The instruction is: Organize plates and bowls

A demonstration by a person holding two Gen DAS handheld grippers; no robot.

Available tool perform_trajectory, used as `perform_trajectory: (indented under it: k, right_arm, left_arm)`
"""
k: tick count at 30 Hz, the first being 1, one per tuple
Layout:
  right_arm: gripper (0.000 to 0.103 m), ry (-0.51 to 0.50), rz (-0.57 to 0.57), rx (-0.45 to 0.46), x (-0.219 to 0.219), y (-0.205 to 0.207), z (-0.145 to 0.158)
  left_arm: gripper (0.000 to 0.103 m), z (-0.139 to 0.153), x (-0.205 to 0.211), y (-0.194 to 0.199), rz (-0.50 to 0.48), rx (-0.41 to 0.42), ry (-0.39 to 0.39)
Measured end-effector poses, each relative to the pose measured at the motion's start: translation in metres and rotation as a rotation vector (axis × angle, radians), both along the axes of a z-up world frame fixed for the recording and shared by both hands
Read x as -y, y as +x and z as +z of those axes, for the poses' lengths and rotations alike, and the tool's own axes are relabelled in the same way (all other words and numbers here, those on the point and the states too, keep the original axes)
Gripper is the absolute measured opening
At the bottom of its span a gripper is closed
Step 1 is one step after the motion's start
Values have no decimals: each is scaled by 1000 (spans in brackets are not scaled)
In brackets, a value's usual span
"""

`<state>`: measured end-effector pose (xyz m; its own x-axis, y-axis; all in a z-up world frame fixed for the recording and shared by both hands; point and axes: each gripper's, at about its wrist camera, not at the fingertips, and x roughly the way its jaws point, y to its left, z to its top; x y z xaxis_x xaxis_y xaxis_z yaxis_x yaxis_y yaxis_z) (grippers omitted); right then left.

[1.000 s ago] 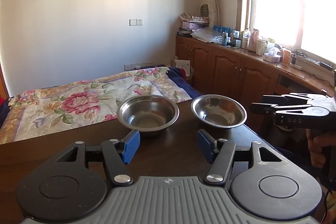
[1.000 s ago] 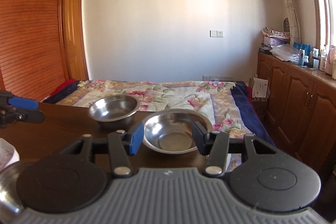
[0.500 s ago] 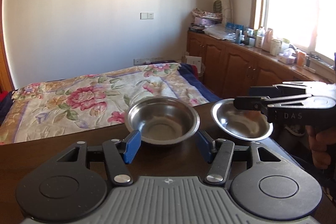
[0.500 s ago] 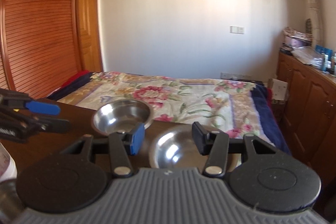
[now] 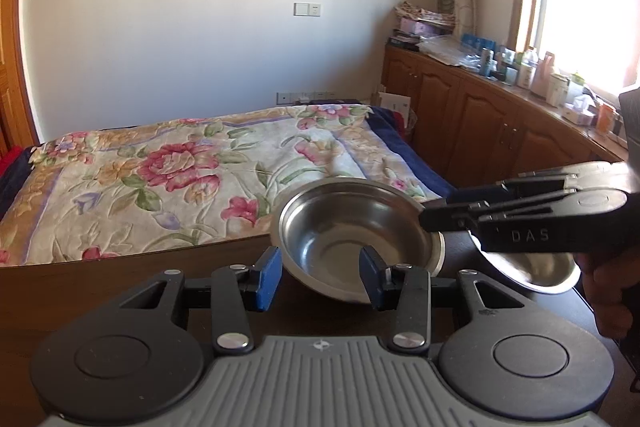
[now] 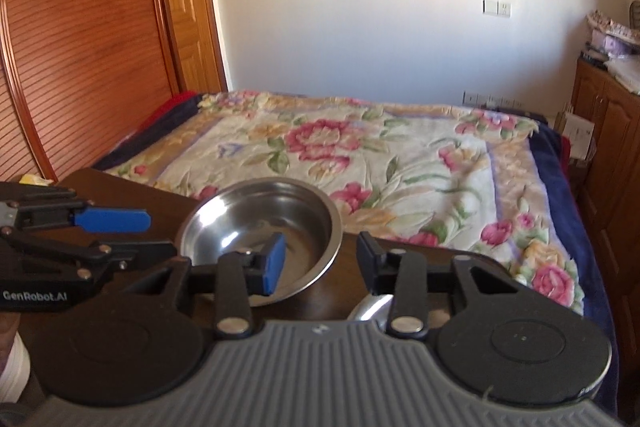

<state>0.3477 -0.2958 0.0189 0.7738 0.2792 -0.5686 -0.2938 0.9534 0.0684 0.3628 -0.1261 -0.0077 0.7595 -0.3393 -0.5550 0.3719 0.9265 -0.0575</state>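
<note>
Left tool [image 5: 320, 273] was seen closing around the round steel bowl's [image 5: 352, 227] rim, unclenched; right tool [image 6: 320, 261] closing, nothing gripped visibly.

Two bowls [image 5: 352, 231] [image 5: 536, 267] of polished metal, glossy and mirror-bright, on a dark wooden table [image 5: 120, 279], smooth, low sheen. Behind the table, a bedspread [image 5: 180, 171] of soft quilted floral cloth, matt. Right of the bed, cabinets [image 5: 480, 123] of varnished wood. Gripper pads [image 5: 269, 277] matt blue; bodies matt black plastic.
</note>
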Motion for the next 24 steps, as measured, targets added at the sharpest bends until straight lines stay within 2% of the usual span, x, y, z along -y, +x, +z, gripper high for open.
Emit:
perform_trajectory:
  k: [5,12,18,24]
  right_arm:
    - [37,13,-16,-55,1,12,-7]
    - [36,35,-16,-86,-1,20,-8]
    - [35,35,-17,-109,-1,26,-12]
    - [35,36,-11,-118,-4,27,-13]
  left_arm:
    - [42,-4,-1,13,16,-31,-18]
    - [37,-10,-5,25,37,-72,-48]
    - [28,-12,-7,25,36,-89,-46]
    - [27,-14,-8,26,31,-97,-52]
